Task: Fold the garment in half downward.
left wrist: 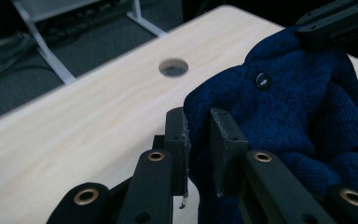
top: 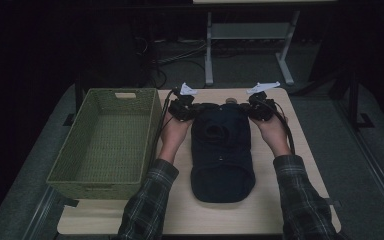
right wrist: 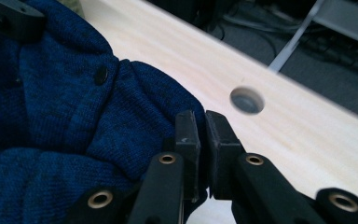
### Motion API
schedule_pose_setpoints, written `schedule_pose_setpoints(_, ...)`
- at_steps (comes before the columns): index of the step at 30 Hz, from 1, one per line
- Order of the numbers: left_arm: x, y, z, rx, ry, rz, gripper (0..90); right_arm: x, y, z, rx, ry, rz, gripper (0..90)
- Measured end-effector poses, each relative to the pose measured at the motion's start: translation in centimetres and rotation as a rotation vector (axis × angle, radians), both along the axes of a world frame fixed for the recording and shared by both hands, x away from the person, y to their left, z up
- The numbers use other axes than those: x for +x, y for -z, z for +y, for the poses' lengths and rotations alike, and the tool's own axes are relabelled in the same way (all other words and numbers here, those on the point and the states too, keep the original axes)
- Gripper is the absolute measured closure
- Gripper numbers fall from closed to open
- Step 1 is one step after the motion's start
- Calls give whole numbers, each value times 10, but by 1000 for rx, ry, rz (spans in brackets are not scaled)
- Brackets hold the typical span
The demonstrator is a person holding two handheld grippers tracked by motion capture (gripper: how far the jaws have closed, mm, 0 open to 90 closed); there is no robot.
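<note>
At the bottom of the left gripper view, the left gripper [left wrist: 198,140] has its black jaws narrowed on a fold of the blue sweater [left wrist: 303,112]. In the right gripper view the right gripper [right wrist: 203,140] pinches another edge of it, jaws nearly together. From above, the sweater lies at the centre of the table [top: 280,200], both grippers at its upper corners. A green basket [top: 75,145] sits at the left.

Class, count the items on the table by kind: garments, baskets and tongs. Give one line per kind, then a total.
Navy knitted garment: 1
Green woven basket: 1
Tongs, left tongs and right tongs, both clamped on the garment's far edge: 2
Total: 4
</note>
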State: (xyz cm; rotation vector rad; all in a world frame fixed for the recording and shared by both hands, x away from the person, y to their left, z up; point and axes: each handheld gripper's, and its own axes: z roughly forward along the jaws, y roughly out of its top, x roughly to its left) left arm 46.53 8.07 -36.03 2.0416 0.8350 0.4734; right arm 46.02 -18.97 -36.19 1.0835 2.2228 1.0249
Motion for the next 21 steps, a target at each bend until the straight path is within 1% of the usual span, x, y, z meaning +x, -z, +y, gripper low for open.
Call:
schedule_pose_setpoints(1, -1, -2, 0, 3, 1, -8, 777, -2, -4, 0, 8, 4, -20, 843)
schedule_pose_setpoints(3, -5, -1, -1, 17, 6, -20, 775, -4, -6, 0, 14, 1, -17, 843)
schedule_pose_setpoints(6, -12, 6, -2, 21, 19, -39, 775, -10, 2, 1, 7, -12, -24, 842)
schedule_pose_setpoints(7, -15, 9, -2, 20, 25, -39, 775, -13, 7, 0, 6, -15, -24, 842)
schedule_pose_setpoints(10, -22, 14, 0, 19, 37, -49, 774, -21, 16, -3, 28, -26, -15, 842)
schedule_pose_setpoints(12, -26, 15, 1, 18, 44, -46, 772, -26, 19, -5, 48, -34, -20, 841)
schedule_pose_setpoints(15, -35, 16, 2, 26, 54, -48, 769, -33, 20, -7, 59, -53, -8, 841)
schedule_pose_setpoints(16, -37, 16, 3, 24, 58, -44, 768, -36, 20, -7, 59, -58, -4, 840)
schedule_pose_setpoints(18, -42, 15, 6, 10, 68, -37, 768, -42, 19, -7, 68, -65, -12, 840)
schedule_pose_setpoints(19, -46, 16, 7, 2, 70, -29, 768, -45, 19, -8, 70, -67, -8, 838)
schedule_pose_setpoints(20, -47, 16, 8, 6, 74, -23, 768, -48, 19, -8, 74, -71, -4, 838)
schedule_pose_setpoints(21, -50, 16, 9, -1, 75, -16, 767, -50, 19, -8, 75, -75, 0, 836)
